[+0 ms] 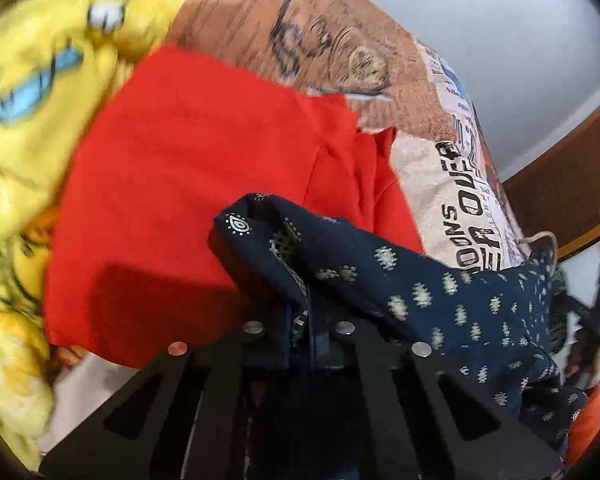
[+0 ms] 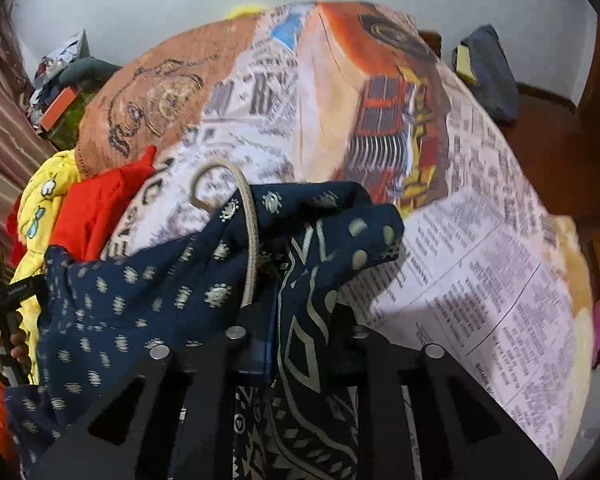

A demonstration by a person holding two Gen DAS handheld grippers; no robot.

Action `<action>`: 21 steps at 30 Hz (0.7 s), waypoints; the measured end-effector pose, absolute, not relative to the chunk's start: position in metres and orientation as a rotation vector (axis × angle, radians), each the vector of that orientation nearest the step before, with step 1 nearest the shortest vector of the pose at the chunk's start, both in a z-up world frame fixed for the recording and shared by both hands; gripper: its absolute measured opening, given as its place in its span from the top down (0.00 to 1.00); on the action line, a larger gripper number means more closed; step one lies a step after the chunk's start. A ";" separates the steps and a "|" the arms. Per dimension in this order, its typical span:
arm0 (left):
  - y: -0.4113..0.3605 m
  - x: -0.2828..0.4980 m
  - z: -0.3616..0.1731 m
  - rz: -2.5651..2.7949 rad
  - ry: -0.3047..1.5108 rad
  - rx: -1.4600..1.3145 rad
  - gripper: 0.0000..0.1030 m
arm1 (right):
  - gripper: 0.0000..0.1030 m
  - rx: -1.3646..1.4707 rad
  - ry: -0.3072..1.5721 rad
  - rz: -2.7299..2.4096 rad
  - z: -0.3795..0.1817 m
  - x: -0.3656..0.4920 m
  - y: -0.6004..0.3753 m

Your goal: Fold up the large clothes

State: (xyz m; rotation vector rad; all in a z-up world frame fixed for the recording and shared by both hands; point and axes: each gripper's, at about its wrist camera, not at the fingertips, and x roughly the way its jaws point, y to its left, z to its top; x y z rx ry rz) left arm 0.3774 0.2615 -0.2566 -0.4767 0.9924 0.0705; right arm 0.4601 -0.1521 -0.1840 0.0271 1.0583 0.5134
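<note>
Two grippers clamped on one navy patterned garment (image 1: 440,296).
The cloth is pinched by the left gripper (image 1: 300,330) and the right gripper (image 2: 296,334) above a newspaper-print bedspread (image 2: 480,280); a red cloth (image 1: 188,184) is seen beside it.

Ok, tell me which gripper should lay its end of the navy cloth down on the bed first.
Probably the right gripper: ahead of it the bedspread is bare, while the left gripper holds the navy cloth over a red garment.

A dark navy cotton garment (image 1: 440,296) with small cream dotted motifs and a bold geometric border hangs bunched and creased — a beige drawstring cord (image 2: 249,240) loops across its folds.
</note>
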 end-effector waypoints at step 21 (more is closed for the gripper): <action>0.254 0.444 -0.126 0.214 0.782 -0.232 0.98 | 0.88 -0.042 0.818 0.448 -0.093 0.515 -0.105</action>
